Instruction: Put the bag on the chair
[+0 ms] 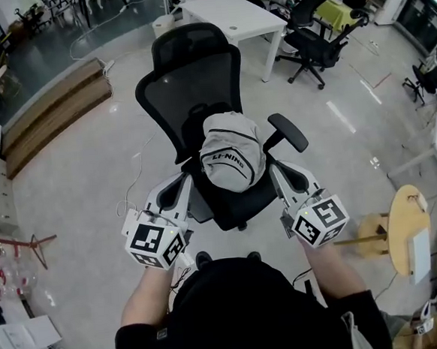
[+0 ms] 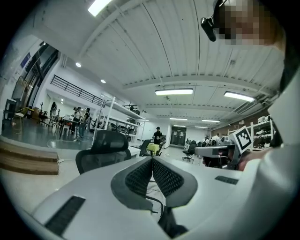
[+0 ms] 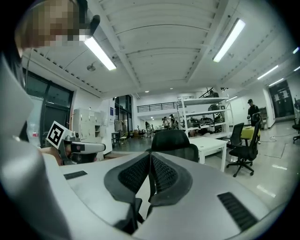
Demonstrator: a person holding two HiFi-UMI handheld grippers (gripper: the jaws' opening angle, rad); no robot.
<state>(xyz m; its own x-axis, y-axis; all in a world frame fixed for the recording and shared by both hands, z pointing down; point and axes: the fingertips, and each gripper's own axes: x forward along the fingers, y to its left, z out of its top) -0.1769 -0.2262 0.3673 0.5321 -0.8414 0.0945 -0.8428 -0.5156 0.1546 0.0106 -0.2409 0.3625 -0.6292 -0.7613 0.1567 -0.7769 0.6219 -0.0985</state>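
Black mesh office chair (image 1: 196, 81) stands on the pale, glossy floor (image 1: 76, 181) – upright, armrests out. Grey bag (image 1: 232, 157) sits on its seat, top leaning on the backrest – dark print facing up.

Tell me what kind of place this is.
Probably an open-plan office or lab: a black mesh office chair, a white desk behind it, and tall shelving racks under ceiling strip lights.

The person's bare forearms (image 1: 148, 288) extend forward; left gripper (image 1: 182, 184) and right gripper (image 1: 278, 170) sit level, apart, each with jaws closed together.
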